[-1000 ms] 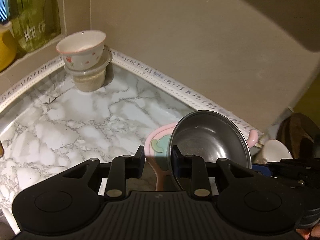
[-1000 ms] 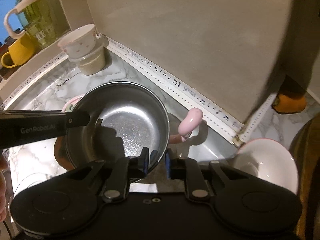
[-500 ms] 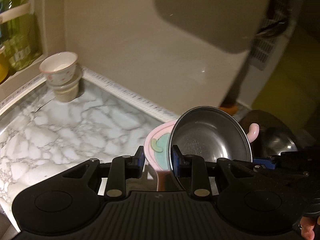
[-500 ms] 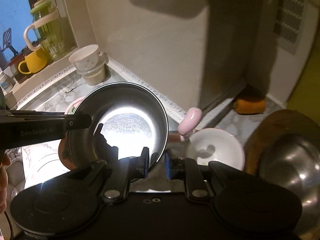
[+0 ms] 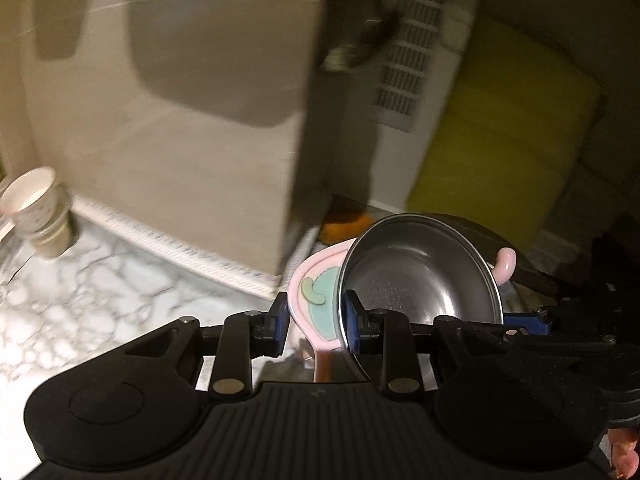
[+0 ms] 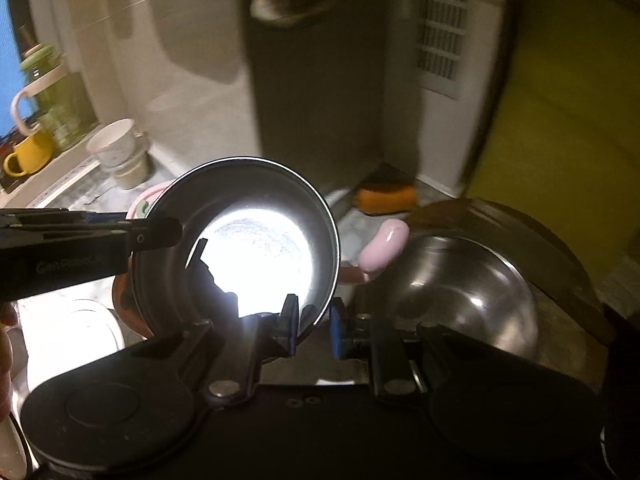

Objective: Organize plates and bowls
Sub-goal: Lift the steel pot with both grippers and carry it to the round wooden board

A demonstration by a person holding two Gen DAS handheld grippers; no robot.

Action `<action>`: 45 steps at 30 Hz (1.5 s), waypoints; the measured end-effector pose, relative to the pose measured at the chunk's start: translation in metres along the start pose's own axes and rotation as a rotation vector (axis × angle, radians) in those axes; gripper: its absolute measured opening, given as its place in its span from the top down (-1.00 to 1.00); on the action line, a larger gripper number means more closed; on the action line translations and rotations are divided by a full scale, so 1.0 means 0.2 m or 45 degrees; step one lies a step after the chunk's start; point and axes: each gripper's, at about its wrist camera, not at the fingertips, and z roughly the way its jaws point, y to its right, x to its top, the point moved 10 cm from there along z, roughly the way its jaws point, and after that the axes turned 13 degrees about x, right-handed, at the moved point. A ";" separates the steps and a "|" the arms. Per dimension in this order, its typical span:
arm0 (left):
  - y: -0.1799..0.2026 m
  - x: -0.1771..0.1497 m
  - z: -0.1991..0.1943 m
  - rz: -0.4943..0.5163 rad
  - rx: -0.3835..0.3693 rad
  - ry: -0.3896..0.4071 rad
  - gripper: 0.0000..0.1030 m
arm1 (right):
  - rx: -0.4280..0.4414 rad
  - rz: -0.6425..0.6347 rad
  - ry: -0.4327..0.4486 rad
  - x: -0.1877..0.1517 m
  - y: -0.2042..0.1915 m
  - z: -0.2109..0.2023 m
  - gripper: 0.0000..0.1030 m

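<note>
steel bowl [image 6: 240, 240] stacked on pink plate [image 5: 312, 300], 2 grippers clamping opposite rims: left gripper [image 5: 314, 318] on plate and bowl, right gripper [image 6: 314, 326] on bowl rim. larger steel bowl [image 6: 460, 292] lies right, right hand nearer.

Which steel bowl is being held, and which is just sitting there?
The smaller steel bowl is held: the right gripper and left gripper both clamp its rim. The larger steel bowl, at right, sits free on the dark board.

Silver steel bowl [image 5: 420, 280], pink plate [image 5: 310, 300] w/ teal patch, white-grey marble counter [image 5: 100, 280], yellow mug [image 6: 30, 154].
</note>
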 end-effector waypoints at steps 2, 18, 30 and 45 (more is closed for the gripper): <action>0.09 0.01 0.00 0.029 -0.025 0.003 0.48 | -0.027 0.018 0.009 -0.02 0.06 -0.05 0.68; 0.63 0.09 0.22 0.204 -0.157 -0.082 0.48 | -0.203 0.187 0.042 -0.12 0.53 -0.27 0.68; 0.75 0.00 0.49 0.298 -0.083 -0.190 0.48 | -0.196 0.262 -0.104 -0.19 0.73 -0.07 0.69; 0.80 -0.04 0.64 0.428 -0.009 -0.214 0.48 | -0.154 0.240 -0.267 -0.20 0.81 0.09 0.69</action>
